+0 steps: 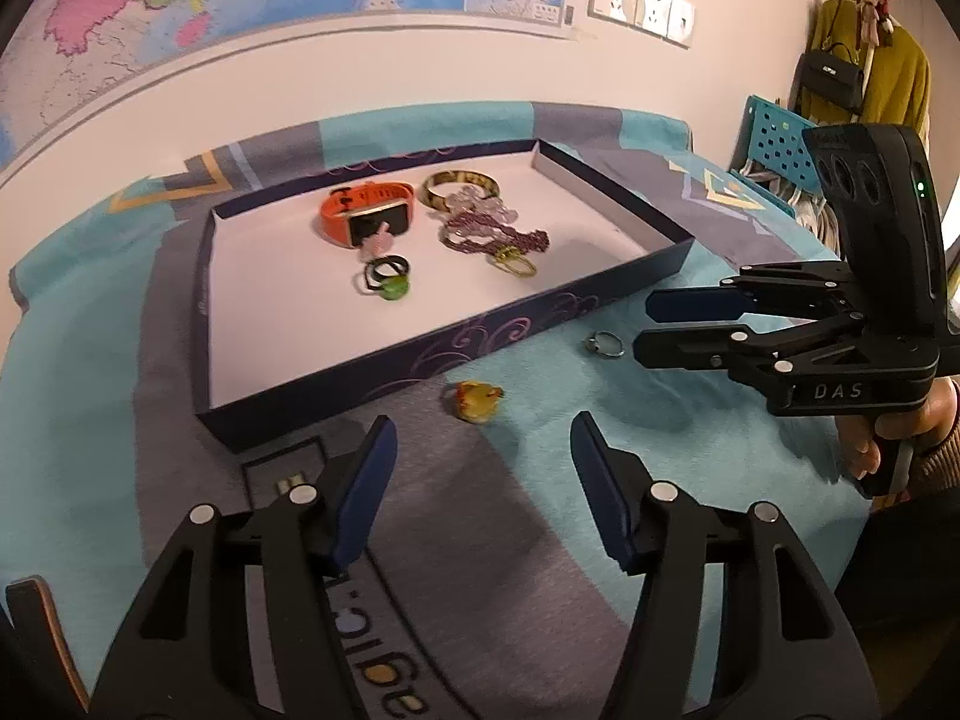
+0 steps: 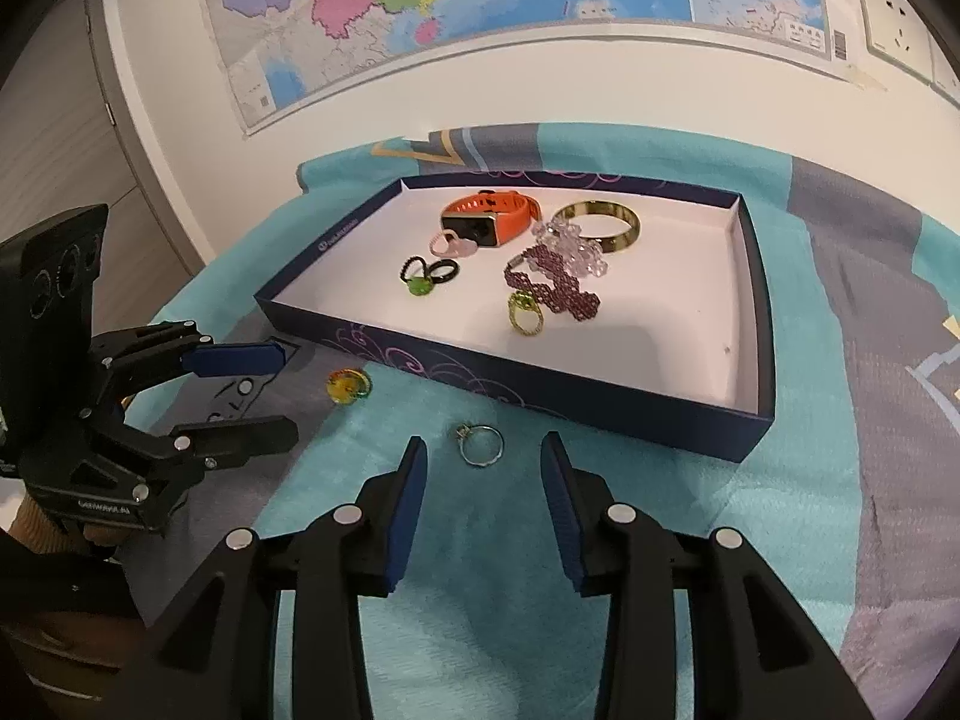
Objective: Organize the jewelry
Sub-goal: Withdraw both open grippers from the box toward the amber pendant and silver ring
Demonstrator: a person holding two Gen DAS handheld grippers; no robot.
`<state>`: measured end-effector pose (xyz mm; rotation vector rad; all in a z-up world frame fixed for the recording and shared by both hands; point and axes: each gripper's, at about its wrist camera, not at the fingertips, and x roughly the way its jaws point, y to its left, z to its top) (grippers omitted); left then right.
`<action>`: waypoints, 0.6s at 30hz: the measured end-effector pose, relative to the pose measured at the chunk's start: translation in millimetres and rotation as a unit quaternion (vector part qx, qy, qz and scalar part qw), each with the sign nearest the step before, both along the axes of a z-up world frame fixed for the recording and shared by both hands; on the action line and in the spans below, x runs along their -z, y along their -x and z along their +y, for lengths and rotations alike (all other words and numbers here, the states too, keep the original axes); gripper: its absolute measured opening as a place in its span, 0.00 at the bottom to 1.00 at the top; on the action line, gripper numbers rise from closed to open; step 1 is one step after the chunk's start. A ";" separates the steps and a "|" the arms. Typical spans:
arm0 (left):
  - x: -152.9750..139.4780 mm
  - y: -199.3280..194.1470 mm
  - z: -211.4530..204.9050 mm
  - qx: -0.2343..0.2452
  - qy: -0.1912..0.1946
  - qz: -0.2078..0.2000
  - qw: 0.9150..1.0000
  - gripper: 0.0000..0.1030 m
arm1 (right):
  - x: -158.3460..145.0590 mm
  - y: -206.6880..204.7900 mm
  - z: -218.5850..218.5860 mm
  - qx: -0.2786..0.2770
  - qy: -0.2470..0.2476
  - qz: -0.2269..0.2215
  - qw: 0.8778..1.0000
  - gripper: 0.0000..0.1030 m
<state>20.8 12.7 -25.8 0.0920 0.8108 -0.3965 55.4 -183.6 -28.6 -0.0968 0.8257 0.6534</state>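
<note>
A dark blue tray (image 1: 420,360) (image 2: 540,384) with a white floor holds an orange watch (image 1: 360,210) (image 2: 492,216), a gold bangle (image 1: 459,186) (image 2: 600,222), a purple beaded chain (image 1: 492,237) (image 2: 552,288) and several rings. On the cloth in front of it lie a yellow ring (image 1: 477,402) (image 2: 348,387) and a silver ring (image 1: 603,345) (image 2: 480,447). My left gripper (image 1: 483,429) (image 2: 287,396) is open, with the yellow ring just beyond its tips. My right gripper (image 2: 482,447) (image 1: 648,330) is open, its tips on either side of the silver ring without touching it.
A teal and grey patterned cloth (image 1: 600,450) (image 2: 810,480) covers the table, which stands against a white wall with a map. A blue perforated basket (image 1: 774,144) sits past the table's right end. A person's hand (image 1: 882,438) holds the right gripper's handle.
</note>
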 end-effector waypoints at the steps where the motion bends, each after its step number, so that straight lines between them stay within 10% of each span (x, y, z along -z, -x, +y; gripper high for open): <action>1: 1.1 -1.0 -1.4 0.000 -0.001 0.002 1.000 0.55 | -0.2 0.0 -0.5 0.000 -0.001 0.000 1.000 0.37; 18: 13.5 -25.8 -6.8 -0.023 0.008 0.043 0.999 0.24 | 4.7 -7.1 3.5 0.001 0.002 0.019 1.000 0.43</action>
